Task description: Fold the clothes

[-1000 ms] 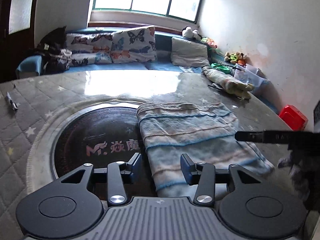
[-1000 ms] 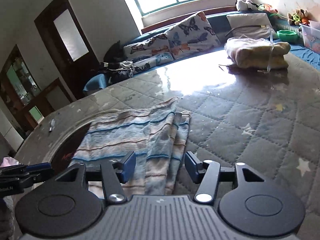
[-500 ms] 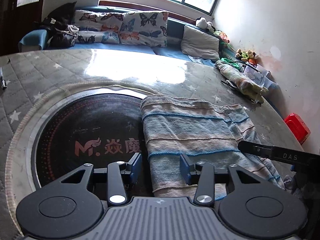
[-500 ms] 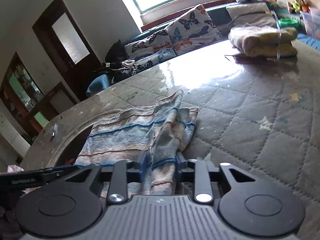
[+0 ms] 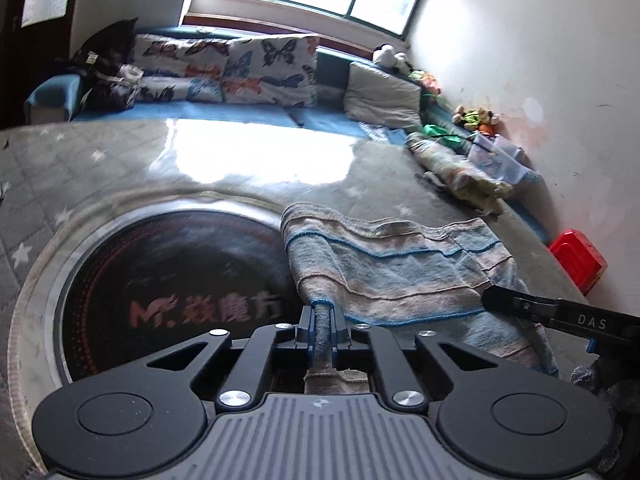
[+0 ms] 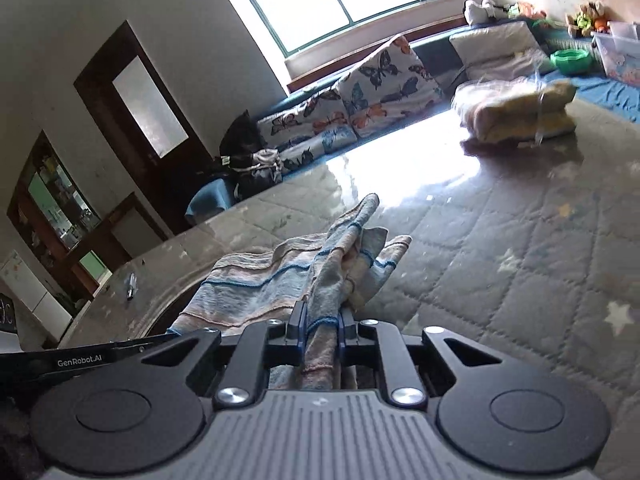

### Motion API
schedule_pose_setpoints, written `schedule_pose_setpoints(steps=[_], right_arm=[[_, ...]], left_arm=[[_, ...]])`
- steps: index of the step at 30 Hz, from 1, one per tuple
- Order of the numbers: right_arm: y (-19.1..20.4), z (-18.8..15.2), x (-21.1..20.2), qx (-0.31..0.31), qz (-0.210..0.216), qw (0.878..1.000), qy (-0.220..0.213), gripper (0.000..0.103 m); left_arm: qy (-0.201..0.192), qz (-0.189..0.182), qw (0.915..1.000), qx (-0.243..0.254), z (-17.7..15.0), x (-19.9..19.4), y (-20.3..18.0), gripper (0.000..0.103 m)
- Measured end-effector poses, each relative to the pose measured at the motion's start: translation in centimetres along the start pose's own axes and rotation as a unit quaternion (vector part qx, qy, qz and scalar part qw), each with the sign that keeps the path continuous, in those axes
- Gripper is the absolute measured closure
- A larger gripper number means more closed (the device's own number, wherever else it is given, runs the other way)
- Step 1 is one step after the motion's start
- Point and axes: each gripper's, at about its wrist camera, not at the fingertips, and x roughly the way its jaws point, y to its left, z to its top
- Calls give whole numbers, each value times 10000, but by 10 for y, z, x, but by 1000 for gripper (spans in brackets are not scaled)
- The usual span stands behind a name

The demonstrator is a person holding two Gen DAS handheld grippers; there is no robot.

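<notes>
A blue, beige and white striped cloth (image 5: 392, 268) lies on the grey quilted table (image 5: 100, 168), partly over a dark round inset (image 5: 168, 276). My left gripper (image 5: 322, 322) is shut on the cloth's near left edge, fabric pinched between its pads. In the right wrist view the same striped cloth (image 6: 256, 284) rises in a bunched ridge into my right gripper (image 6: 322, 326), whose jaws are closing and press on the near right edge. The right gripper's finger shows as a black bar (image 5: 560, 316) at the left view's right side.
A folded pale bundle (image 6: 516, 108) sits at the far right of the table. Butterfly cushions (image 5: 240, 72) line a blue bench under the window. A red box (image 5: 576, 266) stands by the wall. A small pen-like item (image 6: 130, 286) lies near the table's left edge.
Both grippers went from open over the cloth's near edge to shut on it. The cloth's near edge has lifted and bunched into ridges toward each gripper.
</notes>
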Motion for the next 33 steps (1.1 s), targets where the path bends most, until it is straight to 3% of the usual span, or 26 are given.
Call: schedule_pose_setpoints(steps=[12,20,33], right_arm=[[-22,57,-44,-420,-591,9961,-506,90],[-48,83,-45,-670,-1029,9915,-425,90],[-100,59,-8,-363,-1406,9893,168,86]], left_arm=[[-211,-292,9978,551,39,17,-79,95],[-94,-408,9974,586,54,50,-113,95],[571,-221,9964,586,28,104,-113,91]])
